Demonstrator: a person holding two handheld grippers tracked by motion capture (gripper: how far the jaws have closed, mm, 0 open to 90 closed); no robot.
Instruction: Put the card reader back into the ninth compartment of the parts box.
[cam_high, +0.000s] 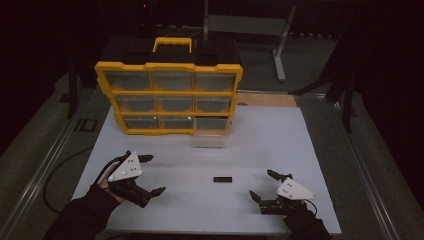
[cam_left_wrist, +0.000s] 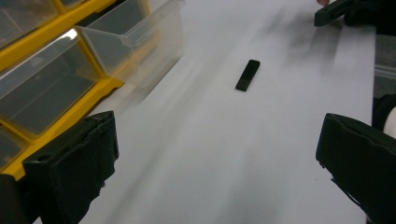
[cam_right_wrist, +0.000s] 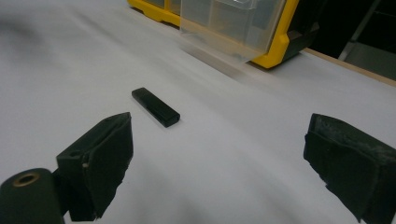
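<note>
Dim room, dark floor all round, and a white desk top (cam_high: 280, 145) lit in the middle of it. Low on that desk at the person's right, the right gripper (cam_high: 261, 184) hovers with its 2 black jaws spread wide and nothing between them; a grey three-cornered plate sits on top of it. In the right gripper view the same jaws stand far apart at the bottom corners, bare white desk between.

Just ahead of it and toward the centre lies a small flat black rectangular stick (cam_high: 222, 179), flat on the desk, touching neither gripper. The right gripper view shows it near the left jaw, slanted (cam_right_wrist: 155, 107); the left gripper view shows it farther off, mid-desk (cam_left_wrist: 247, 75).

Across the desk at the person's left, the left gripper (cam_high: 153, 174) is held in a dark-gloved hand (cam_high: 107, 182), its jaws likewise wide apart and empty.

Beyond the stick, a clear plastic drawer (cam_high: 210, 140) stands pulled out from the bottom right slot of a yellow-and-black plastic organiser case (cam_high: 169, 80). That case stands upright at the far side with 3 rows of 3 clear drawers and a yellow handle on top. The pulled drawer looks blurred in all views.
</note>
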